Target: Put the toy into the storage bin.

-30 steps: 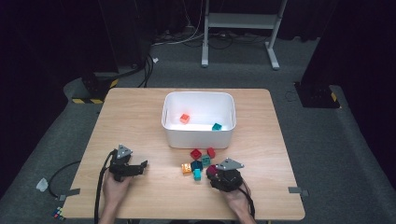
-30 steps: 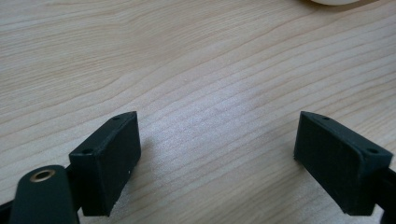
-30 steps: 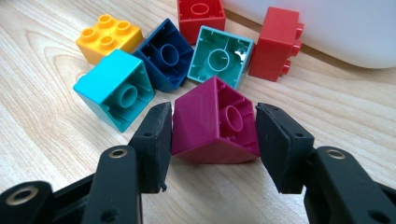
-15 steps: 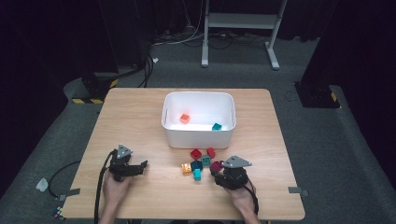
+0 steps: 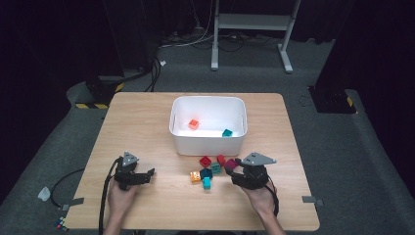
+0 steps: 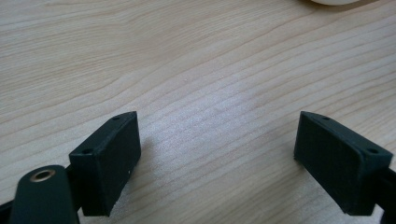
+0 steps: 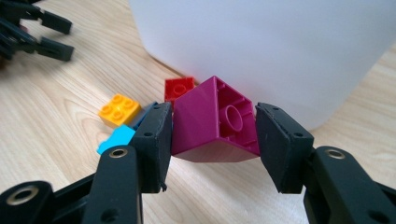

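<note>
The right gripper [image 7: 212,135] has its two black jaws pressed on the sides of a dark pink plastic building block [image 7: 215,122]. The block sits tipped between the jaws, with its hollow underside facing the camera, so the flat pads can push on its smooth walls. It hangs just in front of the white plastic bin [image 5: 207,125], close to the bin's near wall. It looks like the block is meant to go into the bin, because a small orange block [image 5: 194,124] and a small teal block [image 5: 227,132] already lie inside.

Other loose blocks wait on the light wooden table [image 5: 147,122], in a little bunch just in front of the bin: a red block [image 7: 179,87], a yellow-orange block [image 7: 119,109] and a light blue block [image 7: 116,138]. They are beside the bin so they are easy to reach one by one.

The left gripper [image 6: 217,154] rests farther from the bin, over bare wood. Its jaws stand wide apart with nothing between them, probably just waiting out of the way.
</note>
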`<state>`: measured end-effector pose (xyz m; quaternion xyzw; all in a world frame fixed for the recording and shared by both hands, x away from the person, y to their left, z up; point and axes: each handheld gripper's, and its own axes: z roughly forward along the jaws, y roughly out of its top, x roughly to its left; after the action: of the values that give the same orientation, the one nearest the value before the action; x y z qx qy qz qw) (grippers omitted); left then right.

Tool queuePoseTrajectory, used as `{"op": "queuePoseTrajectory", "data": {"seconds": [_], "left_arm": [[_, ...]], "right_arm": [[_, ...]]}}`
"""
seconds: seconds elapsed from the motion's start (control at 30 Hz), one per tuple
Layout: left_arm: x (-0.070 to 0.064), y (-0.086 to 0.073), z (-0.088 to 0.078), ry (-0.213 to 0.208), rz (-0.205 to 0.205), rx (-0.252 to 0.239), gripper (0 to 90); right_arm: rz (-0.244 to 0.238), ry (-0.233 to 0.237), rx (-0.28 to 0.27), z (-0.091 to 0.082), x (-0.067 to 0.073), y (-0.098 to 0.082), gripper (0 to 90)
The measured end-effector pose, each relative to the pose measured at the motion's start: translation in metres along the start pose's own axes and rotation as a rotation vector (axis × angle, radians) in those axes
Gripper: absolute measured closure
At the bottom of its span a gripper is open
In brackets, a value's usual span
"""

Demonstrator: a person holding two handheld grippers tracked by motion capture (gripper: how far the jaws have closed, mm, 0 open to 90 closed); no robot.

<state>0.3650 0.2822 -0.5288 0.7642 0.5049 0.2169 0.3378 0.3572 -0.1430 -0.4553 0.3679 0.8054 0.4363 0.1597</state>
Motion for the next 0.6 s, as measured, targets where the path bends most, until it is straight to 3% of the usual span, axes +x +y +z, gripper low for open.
{"op": "queuePoseTrajectory", "data": {"seconds": [0.27,0.5,0.6], "left_arm": [[0.0,0.0,0.0,0.0,0.0,0.0,14.7],[0.0,0.0,0.0,0.001,0.001,0.0,14.7],[0.0,0.0,0.0,-0.001,0.001,0.0,14.7]], "right_arm": [[-0.003,0.027,-0.025,-0.011,-0.007,0.022,48.1],[-0.014,0.018,-0.058,-0.02,-0.01,0.039,48.0],[0.007,0.025,-0.075,-0.024,-0.014,0.045,48.0]]}}
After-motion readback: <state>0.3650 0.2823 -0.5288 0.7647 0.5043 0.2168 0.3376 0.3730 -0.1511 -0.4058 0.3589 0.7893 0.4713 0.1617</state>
